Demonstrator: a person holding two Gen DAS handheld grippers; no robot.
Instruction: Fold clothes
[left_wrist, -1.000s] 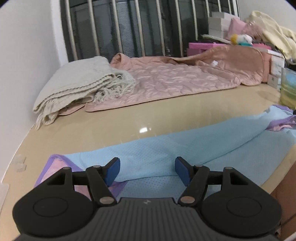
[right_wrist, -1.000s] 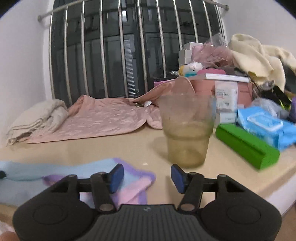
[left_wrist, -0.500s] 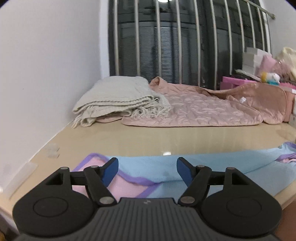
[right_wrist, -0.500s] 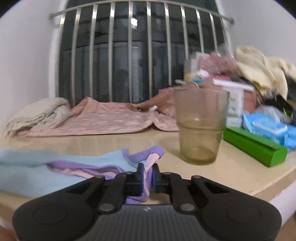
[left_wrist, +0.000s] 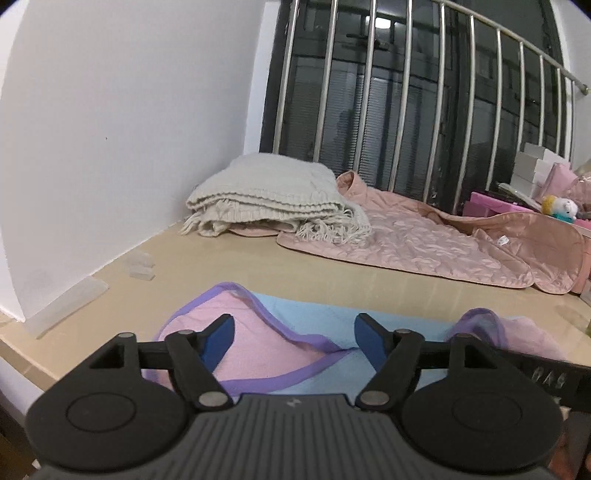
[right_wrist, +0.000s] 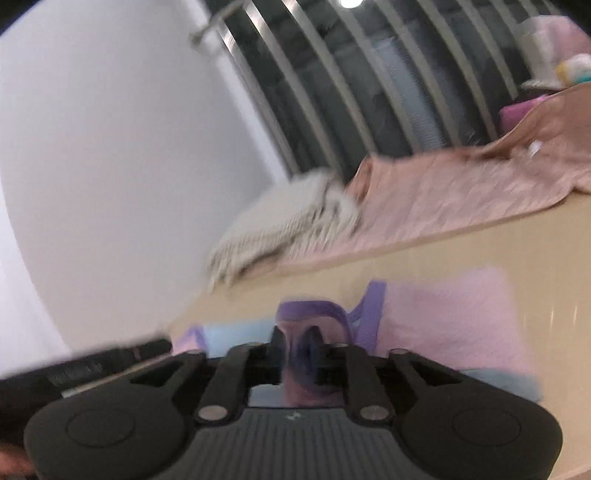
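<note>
Nearest to us, the left gripper (left_wrist: 293, 338) hangs over the light blue towel-like cloth with purple binding and pink underside (left_wrist: 314, 314), its 2 blue pads spread wide and widening further, nothing pinched between them. That cloth lies on the glossy beige tabletop (left_wrist: 229, 273), at its near edge, one pink corner turned up under the left pads.

The right gripper (right_wrist: 297, 341) has a bunch of the purple-edged pink corner between its pads. Its jaws are parting, and through the blur we read the fabric as no longer firmly pinched.

Our worry is this: if the right jaws let go before the carried corner sits square on the layer below, the fold will land skewed or slide back. The slick tabletop would help it slip. With the left pads free, nothing pins the near end, so a tug could drag the whole cloth toward the table edge.

Further off, the folded cream fringed blanket (left_wrist: 273, 195) and pink quilted cover (left_wrist: 424, 236) lie well apart from the cloth.
</note>
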